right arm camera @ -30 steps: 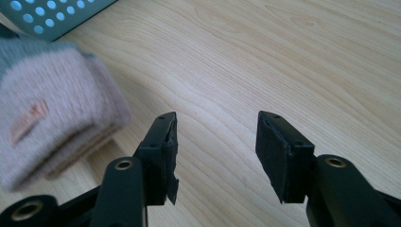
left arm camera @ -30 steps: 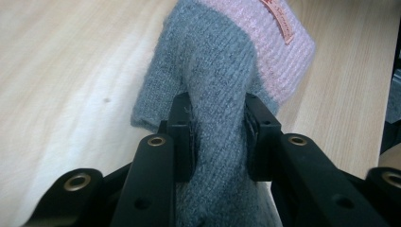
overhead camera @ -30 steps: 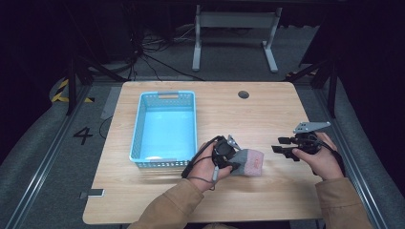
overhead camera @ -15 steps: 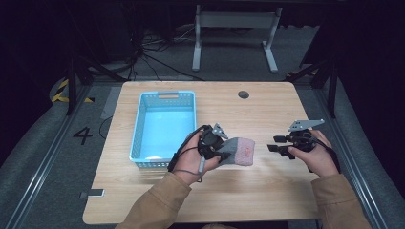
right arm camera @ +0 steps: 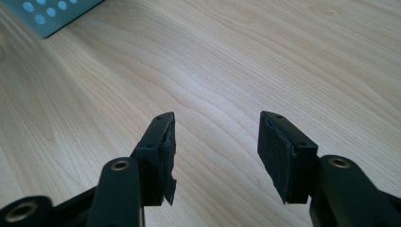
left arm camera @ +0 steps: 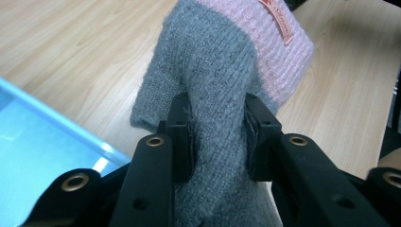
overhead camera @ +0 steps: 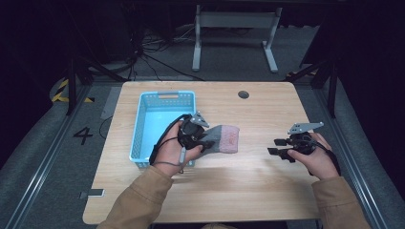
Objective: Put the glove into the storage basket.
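At the left of the wooden bench stands a light blue basket, its near right corner hidden behind the person's left hand in the high view. In the left gripper view only a slice of its blue floor and rim shows at the left edge, so its inside is hard to judge from there.

Just right of the basket, the left gripper has its jaws pressed on a grey and pink knitted sock. In the left gripper view the sock bulges out between the two black pads, and its lower end is cut off at the bottom of the frame (a small tag sits on the pink band, too small to read). The sock hangs in the grip beside the basket's right wall, above the bench near its middle; whether its pink end touches the wood cannot be told.

Bare wood lies between the sock and the right gripper, which is held at the right side near the bench's right edge. Its jaws stand wide apart with nothing between them. The right gripper looks across open bench, with a corner of the basket at the far left.
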